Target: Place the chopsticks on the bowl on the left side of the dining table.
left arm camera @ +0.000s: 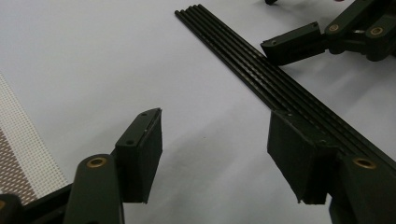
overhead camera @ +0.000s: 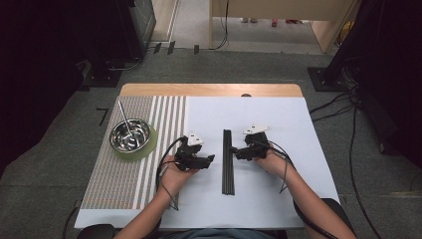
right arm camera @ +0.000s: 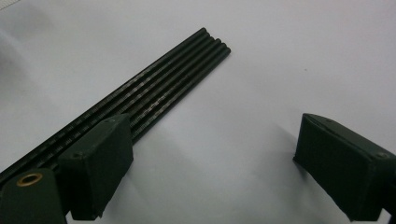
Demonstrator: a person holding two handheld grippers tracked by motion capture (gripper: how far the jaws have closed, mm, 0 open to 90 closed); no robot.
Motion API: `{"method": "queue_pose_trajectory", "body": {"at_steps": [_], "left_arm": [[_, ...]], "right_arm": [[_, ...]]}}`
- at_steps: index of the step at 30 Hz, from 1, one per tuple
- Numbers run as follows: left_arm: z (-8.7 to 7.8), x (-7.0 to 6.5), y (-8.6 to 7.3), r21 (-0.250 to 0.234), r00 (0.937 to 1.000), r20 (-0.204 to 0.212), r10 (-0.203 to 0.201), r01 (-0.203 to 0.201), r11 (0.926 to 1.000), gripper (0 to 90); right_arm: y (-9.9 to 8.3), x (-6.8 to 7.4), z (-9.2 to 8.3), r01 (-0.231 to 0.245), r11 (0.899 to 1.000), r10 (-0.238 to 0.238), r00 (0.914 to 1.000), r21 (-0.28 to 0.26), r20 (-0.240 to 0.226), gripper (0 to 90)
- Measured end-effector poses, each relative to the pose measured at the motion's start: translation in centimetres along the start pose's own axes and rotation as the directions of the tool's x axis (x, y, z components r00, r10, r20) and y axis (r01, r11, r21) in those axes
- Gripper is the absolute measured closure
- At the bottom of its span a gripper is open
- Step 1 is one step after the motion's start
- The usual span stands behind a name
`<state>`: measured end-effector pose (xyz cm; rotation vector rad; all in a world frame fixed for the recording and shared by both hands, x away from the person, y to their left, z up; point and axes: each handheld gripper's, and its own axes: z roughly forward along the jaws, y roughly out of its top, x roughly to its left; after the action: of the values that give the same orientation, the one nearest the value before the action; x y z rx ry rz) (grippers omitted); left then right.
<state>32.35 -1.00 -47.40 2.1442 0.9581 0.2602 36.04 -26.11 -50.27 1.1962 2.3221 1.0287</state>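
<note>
Several thin black rods (overhead camera: pixel 227 162) lie side by side in a flat row on the white sheet (overhead camera: pixel 278 194), running away from the person. My left gripper (overhead camera: pixel 211 158) rests just left of the row, open, with only bare sheet between its jaws (left arm camera: pixel 215 135); its right jaw sits over the near part of the rods (left arm camera: pixel 252 70). On the other side of the row is my right gripper (overhead camera: pixel 233 149), also open (right arm camera: pixel 210 140) and holding nothing. Its left jaw hangs over the rods (right arm camera: pixel 173 70). One finger of the right gripper (left arm camera: pixel 294 44) reaches toward the row in the left gripper view.
A steel bowl (overhead camera: pixel 130 135) with a thin metal stick (overhead camera: pixel 124 117) leaning in it stands on a round green mat (overhead camera: pixel 149 147) at the left. That mat lies on a striped placemat (overhead camera: pixel 119 174). The table's wooden far edge (overhead camera: pixel 209 89) borders the sheet.
</note>
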Motion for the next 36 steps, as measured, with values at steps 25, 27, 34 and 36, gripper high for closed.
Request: {"method": "queue_pose_trajectory", "body": {"at_steps": [25, 27, 34, 36], "left_arm": [[1.1, -2.3, -0.3, -0.006, 0.9995, 0.027, 0.015, -0.015, 0.9999, 39.4], [1.1, -2.5, -0.3, -0.012, 0.9996, 0.027, 0.011, -0.011, 0.9999, 39.4], [1.2, -2.8, -0.3, -0.022, 0.9996, 0.023, 0.016, -0.016, 0.9996, 39.2], [1.3, -3.0, -0.4, -0.02, 0.9995, 0.023, 0.019, -0.019, 0.9996, 39.3]], "right_arm": [[0.0, 0.0, 0.0, 0.003, 1.0, -0.003, 1.0, 0.001, 0.0, 11.0], [0.0, 0.0, 0.0, 0.003, 1.0, -0.003, 1.0, 0.001, 0.0, 11.0], [0.0, 0.0, 0.0, 0.002, 1.0, -0.002, 1.0, 0.0, 0.0, 11.0], [0.0, 0.0, 0.0, 0.001, 1.0, -0.001, 1.0, 0.001, 0.001, 11.0]]}}
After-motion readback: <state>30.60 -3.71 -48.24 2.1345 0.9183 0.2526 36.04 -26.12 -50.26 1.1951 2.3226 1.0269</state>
